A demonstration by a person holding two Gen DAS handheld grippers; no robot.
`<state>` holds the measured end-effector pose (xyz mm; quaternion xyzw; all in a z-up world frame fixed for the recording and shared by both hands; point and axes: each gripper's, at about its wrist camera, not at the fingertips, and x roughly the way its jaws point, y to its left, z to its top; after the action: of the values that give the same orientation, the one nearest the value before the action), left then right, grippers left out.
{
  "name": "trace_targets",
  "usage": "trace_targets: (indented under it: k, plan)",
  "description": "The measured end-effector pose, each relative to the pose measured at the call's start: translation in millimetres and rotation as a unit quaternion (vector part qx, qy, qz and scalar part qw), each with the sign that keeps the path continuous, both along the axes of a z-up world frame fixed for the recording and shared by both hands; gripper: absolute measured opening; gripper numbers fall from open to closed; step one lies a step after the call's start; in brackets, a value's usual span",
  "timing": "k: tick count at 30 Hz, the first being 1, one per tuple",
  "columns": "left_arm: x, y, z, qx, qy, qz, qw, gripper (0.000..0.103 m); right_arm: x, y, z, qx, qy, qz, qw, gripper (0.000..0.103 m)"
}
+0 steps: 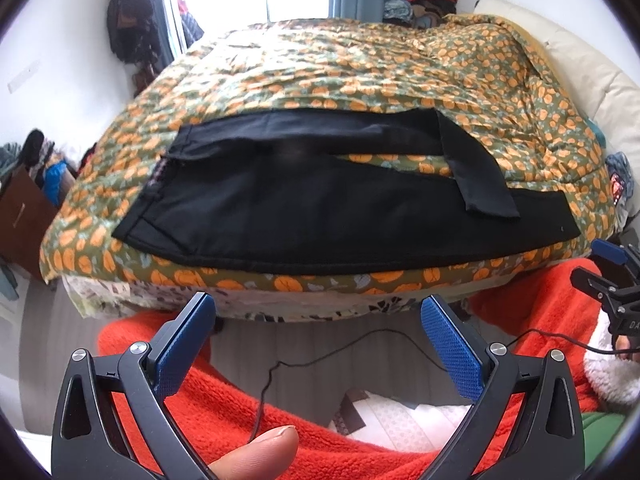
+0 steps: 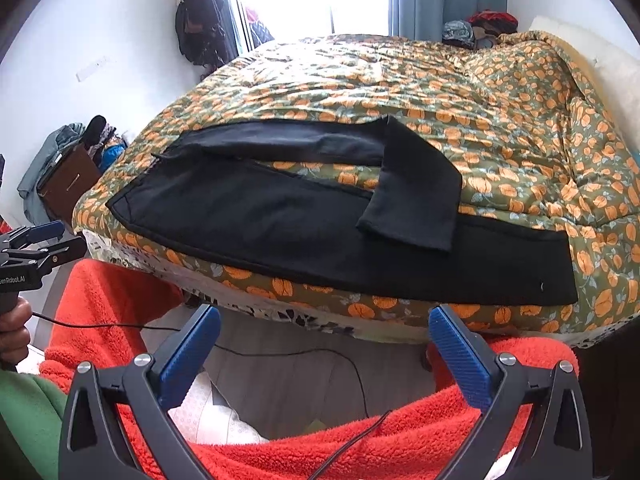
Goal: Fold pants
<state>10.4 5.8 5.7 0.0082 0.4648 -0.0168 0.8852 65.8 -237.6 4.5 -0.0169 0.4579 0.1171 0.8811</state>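
From my left wrist, my left gripper [image 1: 318,316] hangs below the bed's near edge with its jaws spread wide and nothing between them, the blue pads [image 1: 452,354] ribbed with a fine diamond grain. Ahead, the black pants [image 1: 304,208] lie flat along the near side of the bed, matte and soft, waistband to the left, legs running right; the far leg is doubled back at its end so the cuff lies slanted across the near leg. Beneath them the quilt [image 1: 360,68] is puffy and stitched, olive with orange fruit. A thin black cable [image 1: 360,340] loops over the grey floor, and fuzzy red fleece [image 1: 224,412] fills the space under me. My right gripper [image 1: 608,276] shows at the right edge. From my right wrist, my right gripper [image 2: 324,320] likewise holds its jaws wide apart and empty, short of the mattress edge. The pants [image 2: 280,220] stretch across the quilt [image 2: 400,76], the folded cuff a blunt rectangle on the near leg. My left gripper [image 2: 36,248] sits at the left edge, in front of a brown box [image 2: 68,184] on the floor.
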Motion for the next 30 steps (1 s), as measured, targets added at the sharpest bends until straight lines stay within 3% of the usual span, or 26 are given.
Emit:
trace_targets:
  k: [30]
  plan:
    - [-3.7,-6.4,-4.5,-0.005,0.007,-0.019,0.9998,0.103,-3.5,2.4,-5.2,0.002,0.006,0.014,1.0,0.103]
